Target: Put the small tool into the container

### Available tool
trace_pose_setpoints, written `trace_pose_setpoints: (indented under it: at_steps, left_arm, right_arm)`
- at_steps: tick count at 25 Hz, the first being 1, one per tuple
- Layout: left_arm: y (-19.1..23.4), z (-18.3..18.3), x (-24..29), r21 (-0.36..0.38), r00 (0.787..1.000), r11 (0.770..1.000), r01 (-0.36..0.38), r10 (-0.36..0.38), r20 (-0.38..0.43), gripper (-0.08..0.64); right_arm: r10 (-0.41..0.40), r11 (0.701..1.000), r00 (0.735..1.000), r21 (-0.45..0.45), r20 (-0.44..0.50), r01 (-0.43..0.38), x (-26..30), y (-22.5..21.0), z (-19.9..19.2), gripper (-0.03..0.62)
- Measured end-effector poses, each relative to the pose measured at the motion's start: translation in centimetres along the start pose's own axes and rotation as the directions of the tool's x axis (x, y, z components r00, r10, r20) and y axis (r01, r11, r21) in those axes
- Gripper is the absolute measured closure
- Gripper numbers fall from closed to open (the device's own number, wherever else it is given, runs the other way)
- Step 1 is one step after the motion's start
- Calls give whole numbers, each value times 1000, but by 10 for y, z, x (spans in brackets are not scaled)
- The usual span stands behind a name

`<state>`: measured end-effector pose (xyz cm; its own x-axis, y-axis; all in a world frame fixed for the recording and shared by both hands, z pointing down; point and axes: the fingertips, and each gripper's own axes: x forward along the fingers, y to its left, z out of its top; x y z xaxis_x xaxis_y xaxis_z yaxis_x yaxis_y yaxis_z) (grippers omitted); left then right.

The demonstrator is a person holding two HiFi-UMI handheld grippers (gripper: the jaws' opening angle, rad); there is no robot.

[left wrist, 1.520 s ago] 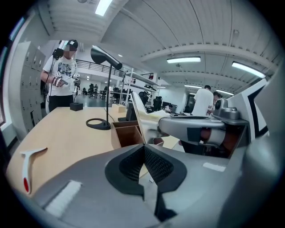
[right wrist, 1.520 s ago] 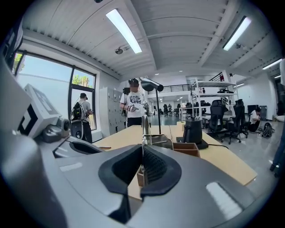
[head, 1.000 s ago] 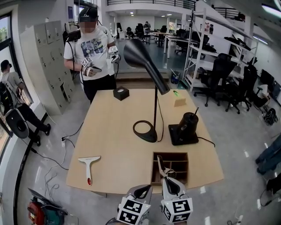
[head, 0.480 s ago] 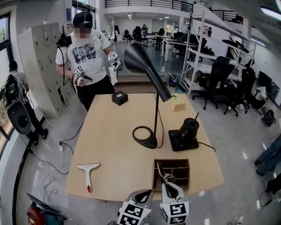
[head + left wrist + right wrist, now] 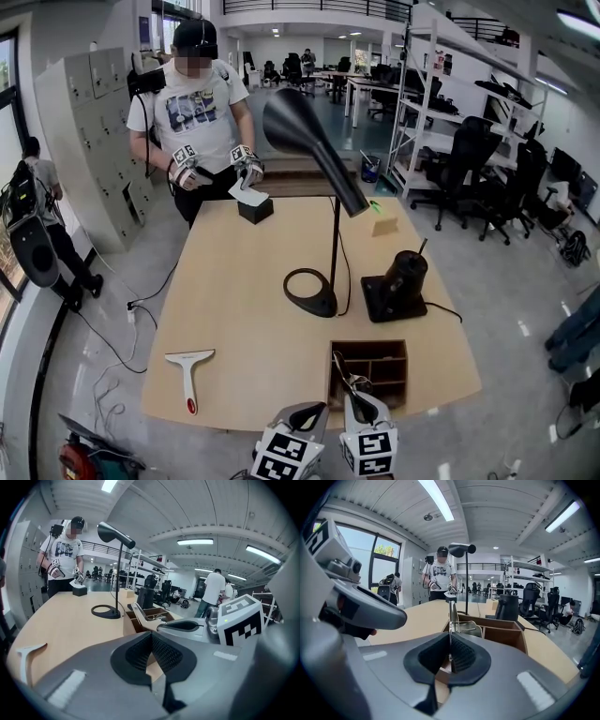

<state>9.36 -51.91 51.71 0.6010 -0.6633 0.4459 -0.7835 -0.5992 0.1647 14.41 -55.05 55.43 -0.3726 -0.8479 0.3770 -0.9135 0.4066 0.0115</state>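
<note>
A small metal tool (image 5: 344,373) with a thin blade and wire loop is clamped in my right gripper (image 5: 356,397). It stands upright over the near-left compartment of the wooden container (image 5: 386,354) at the table's near edge. In the right gripper view the tool (image 5: 451,617) rises from the shut jaws in front of the container (image 5: 506,633). My left gripper (image 5: 313,411) hovers just left of the right one, shut with nothing in it. In the left gripper view its pads meet at the left gripper (image 5: 151,644), with the container (image 5: 132,622) beyond.
A black desk lamp (image 5: 312,286) stands mid-table, a black appliance on a base (image 5: 397,281) to its right. A white squeegee (image 5: 190,365) lies near the left front edge. At the far end a person (image 5: 200,103) handles a white piece over a black box (image 5: 255,208).
The person at the far end has stepped up to the black box and lowered both hands to it. My two grippers and the tool have barely shifted.
</note>
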Motion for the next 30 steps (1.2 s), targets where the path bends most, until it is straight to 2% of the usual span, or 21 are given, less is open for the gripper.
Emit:
trace_pose_setpoints:
  at_steps: [6, 20, 25, 30]
  left_arm:
    - [11, -11, 7, -7, 1000, 1000, 0, 0, -7, 549]
    - [12, -5, 11, -3, 1000, 1000, 4, -4, -15, 549]
    - [6, 1, 10, -9, 1000, 1000, -9, 9, -14, 549]
    - [1, -2, 10, -5, 1000, 1000, -6, 6, -13, 549]
  right_arm:
    - [-5, 1000, 1000, 1, -30, 5, 14, 1, -17, 583]
    - [8, 999, 999, -42, -48, -10, 22, 6, -11, 581]
    - [26, 998, 998, -49, -58, -29, 16, 3, -9, 535]
    - [20, 998, 998, -52, -56, -23, 12, 1, -10, 521]
